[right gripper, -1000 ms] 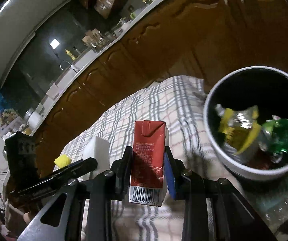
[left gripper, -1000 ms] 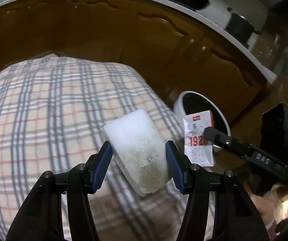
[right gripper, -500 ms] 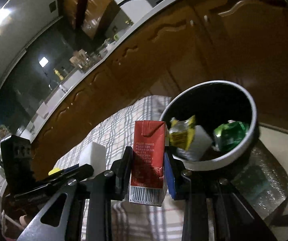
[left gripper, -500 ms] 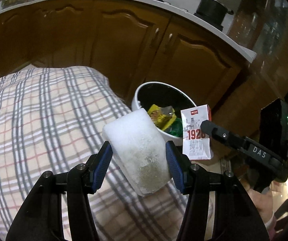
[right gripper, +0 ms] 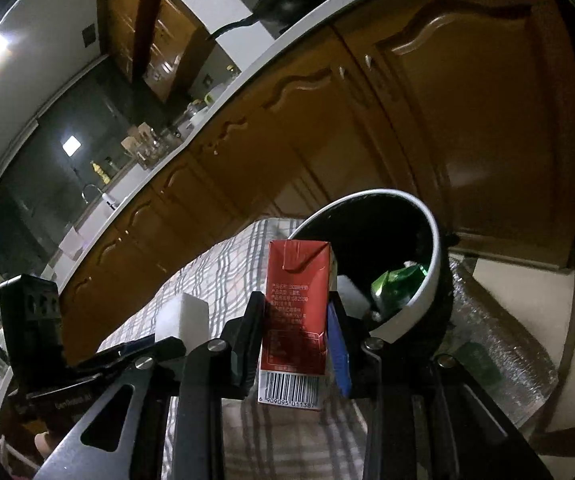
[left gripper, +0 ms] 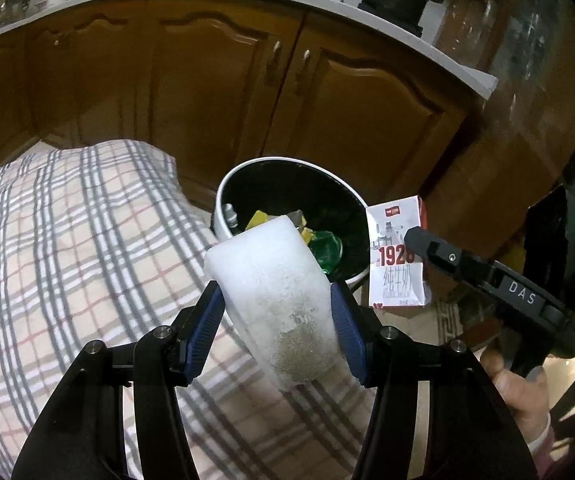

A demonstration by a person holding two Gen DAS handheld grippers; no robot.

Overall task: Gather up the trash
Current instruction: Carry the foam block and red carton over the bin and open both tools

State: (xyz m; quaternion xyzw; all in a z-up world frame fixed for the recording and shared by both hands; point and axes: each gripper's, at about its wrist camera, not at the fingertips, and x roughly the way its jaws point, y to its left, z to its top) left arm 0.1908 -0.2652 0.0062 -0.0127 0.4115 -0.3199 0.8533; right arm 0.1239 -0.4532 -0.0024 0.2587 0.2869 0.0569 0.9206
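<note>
two tongs (left gripper: 277,320) (right gripper: 297,332), one foam block (left gripper: 275,300), one carton (right gripper: 297,312), one bin (left gripper: 243,176)

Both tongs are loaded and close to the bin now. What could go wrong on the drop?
1. The white foam block is wide against the bin's opening, where a green wrapper and other trash already sit; it may catch on the rim.
2. The milk carton hangs beside the rim; released here, it could fall outside.
3. The left tongs and right tongs converge and could collide.
</note>
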